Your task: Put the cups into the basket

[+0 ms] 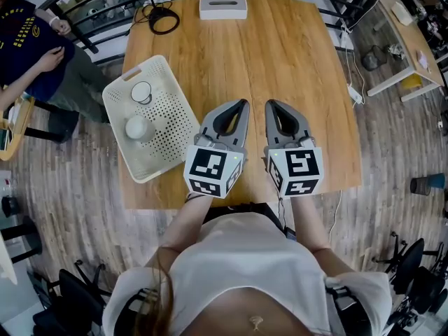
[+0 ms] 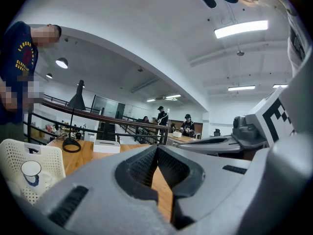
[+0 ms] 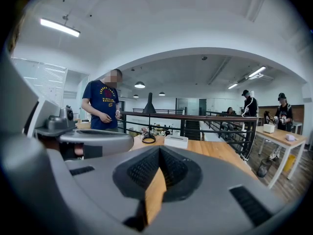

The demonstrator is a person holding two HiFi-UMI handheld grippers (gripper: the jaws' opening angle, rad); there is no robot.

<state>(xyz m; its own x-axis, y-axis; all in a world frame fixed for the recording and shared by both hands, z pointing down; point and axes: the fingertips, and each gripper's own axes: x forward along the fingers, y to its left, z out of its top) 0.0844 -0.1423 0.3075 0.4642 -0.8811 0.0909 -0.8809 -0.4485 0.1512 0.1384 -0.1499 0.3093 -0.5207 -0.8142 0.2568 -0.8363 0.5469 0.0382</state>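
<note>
A white perforated basket [image 1: 168,145] lies on the left part of the wooden table [image 1: 280,54], tilted diagonally. Two white cups are inside it, one [image 1: 142,92] nearer the far end and one [image 1: 138,127] in the middle. My left gripper [image 1: 243,103] and right gripper [image 1: 269,104] are held side by side over the table's near middle, to the right of the basket. Both are shut with nothing between their jaws. The left gripper view shows its closed tips [image 2: 157,148], with the basket [image 2: 49,155] and a cup [image 2: 32,172] at the far left. The right gripper's [image 3: 160,150] tips also meet.
A white box [image 1: 222,7] stands at the table's far edge, with a black coiled cable [image 1: 163,19] to its left. A person in a dark shirt [image 1: 28,44] is beside the table's left side. A black railing [image 3: 195,117] runs behind the table.
</note>
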